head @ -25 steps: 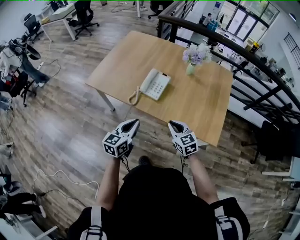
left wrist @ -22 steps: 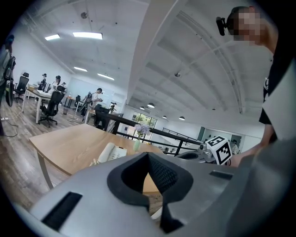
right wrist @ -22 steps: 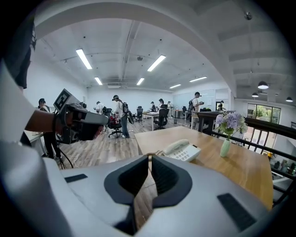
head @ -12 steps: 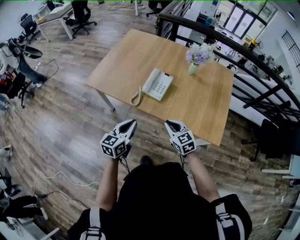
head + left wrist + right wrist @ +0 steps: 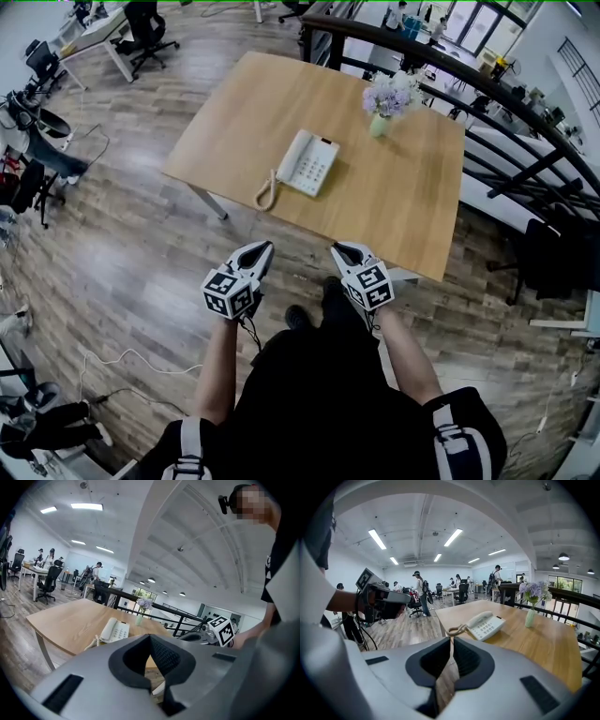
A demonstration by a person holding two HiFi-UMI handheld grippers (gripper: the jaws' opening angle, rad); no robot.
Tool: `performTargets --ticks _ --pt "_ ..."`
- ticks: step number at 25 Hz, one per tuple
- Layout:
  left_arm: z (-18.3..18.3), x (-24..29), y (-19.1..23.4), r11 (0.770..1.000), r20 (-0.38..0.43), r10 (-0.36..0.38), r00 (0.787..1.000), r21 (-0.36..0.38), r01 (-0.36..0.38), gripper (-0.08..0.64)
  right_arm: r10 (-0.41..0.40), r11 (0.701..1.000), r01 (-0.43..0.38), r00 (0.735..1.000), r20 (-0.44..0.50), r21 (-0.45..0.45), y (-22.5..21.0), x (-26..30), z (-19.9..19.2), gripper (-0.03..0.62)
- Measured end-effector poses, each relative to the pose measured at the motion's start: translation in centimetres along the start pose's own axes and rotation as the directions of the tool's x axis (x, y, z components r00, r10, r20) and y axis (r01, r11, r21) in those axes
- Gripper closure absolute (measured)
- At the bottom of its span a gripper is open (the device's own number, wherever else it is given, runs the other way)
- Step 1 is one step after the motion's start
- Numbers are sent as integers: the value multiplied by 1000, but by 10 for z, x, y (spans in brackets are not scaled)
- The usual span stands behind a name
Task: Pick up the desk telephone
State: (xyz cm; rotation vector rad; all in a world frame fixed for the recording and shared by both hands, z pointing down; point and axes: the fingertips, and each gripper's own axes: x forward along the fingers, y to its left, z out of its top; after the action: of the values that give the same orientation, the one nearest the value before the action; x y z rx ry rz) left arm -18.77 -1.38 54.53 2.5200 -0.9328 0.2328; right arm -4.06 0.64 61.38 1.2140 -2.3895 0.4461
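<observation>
A white desk telephone (image 5: 307,162) with a coiled cord lies near the front edge of a wooden table (image 5: 244,103); it also shows in the left gripper view (image 5: 113,630) and the right gripper view (image 5: 485,625). My left gripper (image 5: 262,249) is shut and empty, held over the floor short of the table. My right gripper (image 5: 343,250) is shut and empty too, level with the left one. Both point toward the telephone, well apart from it.
A vase of pale purple flowers (image 5: 387,101) stands on the table behind the telephone. A dark railing (image 5: 487,103) runs along the table's far and right sides. Office chairs (image 5: 150,33) and desks stand at the far left. Cables (image 5: 112,361) lie on the wooden floor.
The table and telephone have shifted slightly up and left in the head view. Both grippers stay shut and side by side, a little lower.
</observation>
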Motion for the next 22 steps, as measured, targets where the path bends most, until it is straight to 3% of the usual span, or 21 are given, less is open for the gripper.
performTargets --ticks 9,18,22 --pt "-5 25 18 999 -31 33 999 -24 -34 538 51 999 -51 999 -15 -6 -28 26 7 565" --pt "38 64 25 994 -16 104 994 -27 -104 538 99 995 -99 995 -5 -5 -81 45 31 565" --pt "36 78 30 992 -18 125 992 -18 -126 538 110 994 -110 994 -13 -6 -106 48 29 565"
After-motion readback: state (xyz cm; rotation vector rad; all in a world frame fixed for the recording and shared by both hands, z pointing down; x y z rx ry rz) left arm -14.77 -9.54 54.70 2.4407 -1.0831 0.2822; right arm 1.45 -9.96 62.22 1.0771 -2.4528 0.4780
